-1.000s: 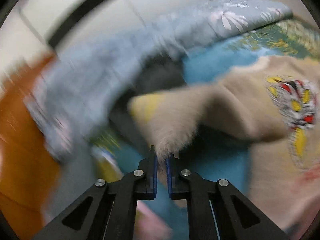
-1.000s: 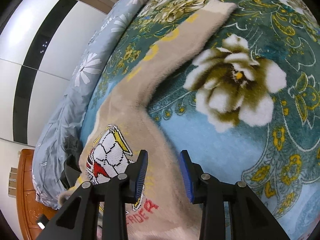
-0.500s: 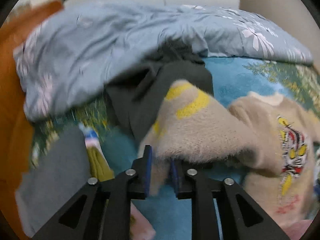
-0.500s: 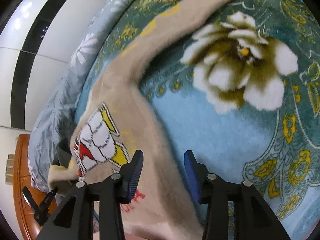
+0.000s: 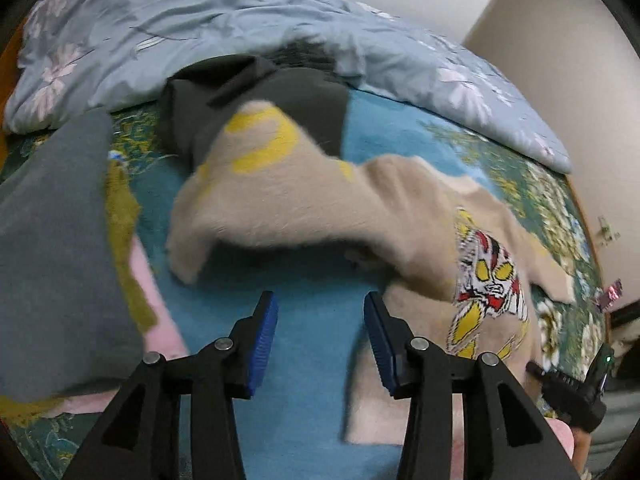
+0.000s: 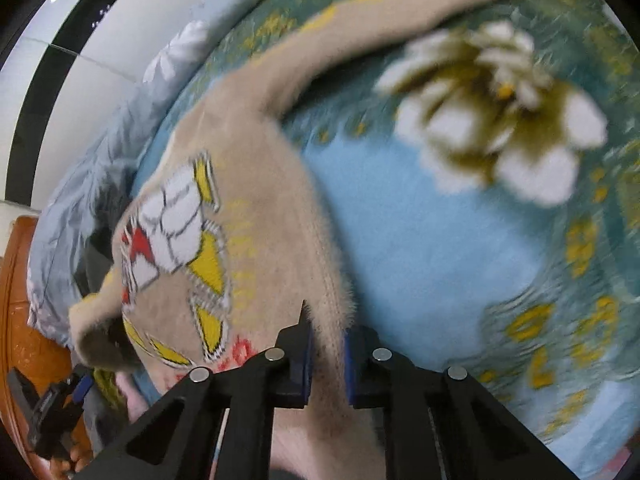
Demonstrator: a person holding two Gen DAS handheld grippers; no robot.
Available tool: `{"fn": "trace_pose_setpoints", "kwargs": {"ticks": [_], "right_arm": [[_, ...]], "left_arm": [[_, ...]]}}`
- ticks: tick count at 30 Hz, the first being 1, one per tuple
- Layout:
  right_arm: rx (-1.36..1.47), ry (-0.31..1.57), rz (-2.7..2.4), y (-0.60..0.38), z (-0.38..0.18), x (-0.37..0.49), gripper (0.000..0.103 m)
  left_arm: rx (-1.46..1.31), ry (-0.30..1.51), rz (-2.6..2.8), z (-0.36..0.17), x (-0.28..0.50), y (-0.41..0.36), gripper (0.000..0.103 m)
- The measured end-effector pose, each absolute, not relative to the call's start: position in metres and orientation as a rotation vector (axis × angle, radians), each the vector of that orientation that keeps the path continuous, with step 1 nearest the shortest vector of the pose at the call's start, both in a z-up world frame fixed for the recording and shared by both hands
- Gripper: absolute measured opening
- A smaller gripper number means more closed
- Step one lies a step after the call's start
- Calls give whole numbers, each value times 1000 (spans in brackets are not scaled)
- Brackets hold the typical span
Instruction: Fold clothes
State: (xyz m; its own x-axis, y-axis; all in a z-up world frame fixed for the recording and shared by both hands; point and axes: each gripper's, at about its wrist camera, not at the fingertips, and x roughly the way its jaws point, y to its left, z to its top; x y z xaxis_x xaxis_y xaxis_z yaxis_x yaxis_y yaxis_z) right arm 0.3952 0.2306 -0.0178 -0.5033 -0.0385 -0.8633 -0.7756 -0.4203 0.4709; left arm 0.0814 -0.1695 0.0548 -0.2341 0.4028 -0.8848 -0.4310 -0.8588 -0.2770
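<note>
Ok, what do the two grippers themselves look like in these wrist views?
Both look alike. The left gripper has two matte black arms with triangular cut-outs, round silver bolt heads, and blue ribbed pads on the inner faces of its fingers. The right gripper has the same black frame, silver bolts and blue pads. No cables or sleeves show on either.

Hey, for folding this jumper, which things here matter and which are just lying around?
Part of the job:
beige jumper
left gripper, jaws open
right gripper, jaws shut on the jumper's side edge

Just lying about:
dark garment
grey cloth
blue duvet
floral blanket underneath
</note>
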Motion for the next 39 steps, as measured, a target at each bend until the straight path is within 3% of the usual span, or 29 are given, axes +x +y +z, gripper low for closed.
{"fn": "trace_pose_setpoints", "kwargs": {"ticks": [4, 7, 17, 22, 25, 26, 27, 28, 35, 39], "right_arm": [[-1087, 1258, 1878, 260, -15, 419, 12], [-1119, 1280, 1871, 264, -24, 424, 12], [-1089, 1346, 1889, 267, -31, 441, 14], [-1093, 1366, 1876, 265, -31, 437, 17], [-1061, 1394, 1847, 255, -30, 416, 17], [-1060, 1396, 1847, 255, -30, 416, 17], [-1063, 1391, 1849, 255, -30, 417, 17], [-1069, 1382, 1853, 255, -29, 416, 17], [-1139, 1327, 1886, 255, -30, 414, 15], [-1180, 1306, 1891, 250, -37, 403, 15]], "left_arm": [[-1510, 5, 2057, 51, 88, -154, 47], [-1524, -42, 2050, 42, 85, -144, 56], [-1822, -273, 1964, -4, 76, -145, 56], [-1871, -475, 1822, -29, 76, -128, 56], [-1834, -458, 1895, -38, 69, -112, 55], [-1812, -436, 1937, -40, 67, -107, 53], [-1788, -413, 1979, -41, 64, -102, 40], [-1759, -386, 2017, -38, 59, -99, 11], [-1361, -125, 2282, 23, 25, -97, 10], [-1427, 20, 2281, 5, 0, -89, 10]]}}
